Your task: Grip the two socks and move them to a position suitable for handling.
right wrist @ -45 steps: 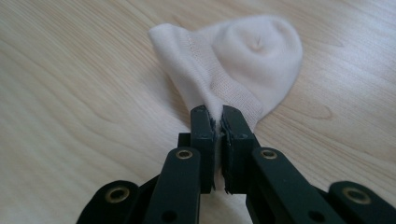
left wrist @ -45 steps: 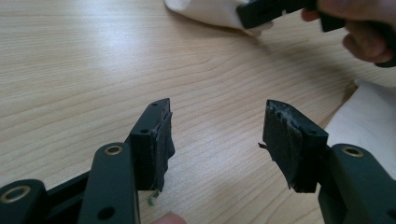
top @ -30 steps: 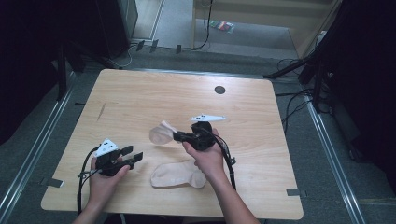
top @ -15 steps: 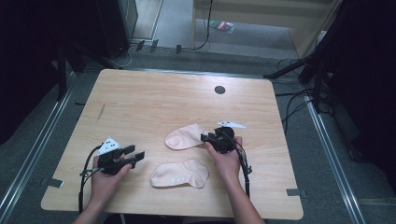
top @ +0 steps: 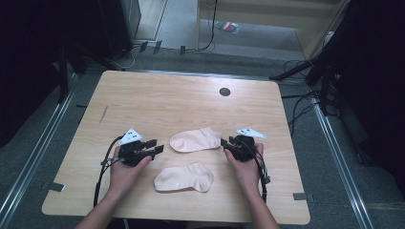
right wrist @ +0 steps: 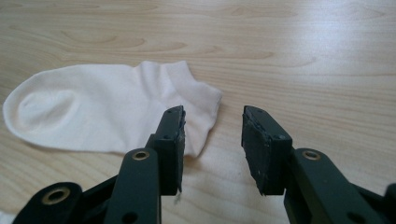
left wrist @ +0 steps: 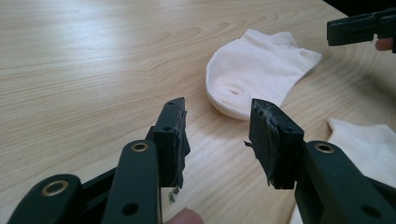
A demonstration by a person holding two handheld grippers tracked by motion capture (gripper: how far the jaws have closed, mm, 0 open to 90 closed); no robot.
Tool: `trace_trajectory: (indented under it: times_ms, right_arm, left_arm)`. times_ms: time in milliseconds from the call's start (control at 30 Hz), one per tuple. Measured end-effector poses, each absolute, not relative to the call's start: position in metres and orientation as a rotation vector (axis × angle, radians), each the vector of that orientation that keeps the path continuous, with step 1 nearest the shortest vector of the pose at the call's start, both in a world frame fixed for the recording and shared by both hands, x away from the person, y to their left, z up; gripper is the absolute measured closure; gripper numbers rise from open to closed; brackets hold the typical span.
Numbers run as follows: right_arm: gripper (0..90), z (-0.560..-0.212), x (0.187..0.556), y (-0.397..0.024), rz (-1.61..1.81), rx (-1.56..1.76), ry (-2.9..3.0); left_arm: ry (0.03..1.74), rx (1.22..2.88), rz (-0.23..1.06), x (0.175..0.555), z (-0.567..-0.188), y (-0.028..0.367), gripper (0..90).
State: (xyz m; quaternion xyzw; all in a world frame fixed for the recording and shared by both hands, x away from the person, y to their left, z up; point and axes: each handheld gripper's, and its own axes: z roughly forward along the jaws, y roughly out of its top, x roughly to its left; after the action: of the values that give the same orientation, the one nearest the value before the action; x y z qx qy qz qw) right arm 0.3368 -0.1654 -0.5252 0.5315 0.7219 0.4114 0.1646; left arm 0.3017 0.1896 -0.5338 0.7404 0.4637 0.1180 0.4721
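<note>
Two pale pink ankle socks lie flat on the wooden table [top: 167, 100]. The farther sock [top: 195, 140] is between my two grippers; the nearer sock [top: 185, 177] rests closer to the front edge. My right gripper [top: 223, 143] stands open just right of the farther sock's cuff, with nothing between its jaws. In the right gripper view that sock [right wrist: 93, 112] spreads to the left of the open gripper [right wrist: 212, 135], its cuff beside the left jaw. My left gripper [top: 157, 146] is open and empty left of the socks. The left gripper view has the farther sock [left wrist: 257, 77] ahead of the gripper [left wrist: 217, 126] and the nearer sock [left wrist: 369, 144] at right.
A small dark round hole [top: 225, 91] sits near the table's far edge. Cables [top: 102, 167] trail from both grippers toward the front edge. Dark equipment and floor cables surround the table. The right gripper's black jaws [left wrist: 359, 28] show at the top right of the left gripper view.
The right gripper carried the farther sock rightward, laid it flat on the table and let go; it is now open. The left gripper has barely moved.
</note>
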Motion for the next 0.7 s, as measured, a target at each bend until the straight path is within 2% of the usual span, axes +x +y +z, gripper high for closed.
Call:
trace_trajectory:
  times_ms: [133, 200, 267, 367, 567, 700]
  right_arm:
    - [59.1, -0.527, 0.349, -0.158, 1.161, 1.53, 2.056]
    - [54.3, -0.53, 0.354, -0.155, 1.137, 1.547, 2.047]
    - [51.2, -0.532, 0.358, -0.152, 1.123, 1.556, 2.021]
    - [51.7, -0.534, 0.363, -0.148, 1.145, 1.57, 2.029]
    - [63.2, -0.542, 0.364, -0.138, 1.119, 1.543, 2.077]
    - [80.5, -0.544, 0.361, -0.132, 1.117, 1.506, 2.139]
  left_arm:
    - [1.22, 1.811, 0.301, 0.317, -0.536, 0.18, 52.0]
    - [1.245, 1.804, 0.27, 0.323, -0.538, 0.176, 48.3]
    - [1.247, 1.809, 0.268, 0.326, -0.541, 0.172, 48.2]
    - [1.247, 1.812, 0.26, 0.328, -0.543, 0.167, 51.1]
    - [1.237, 1.873, 0.256, 0.333, -0.547, 0.158, 64.1]
    - [1.251, 1.905, 0.252, 0.338, -0.548, 0.156, 78.7]
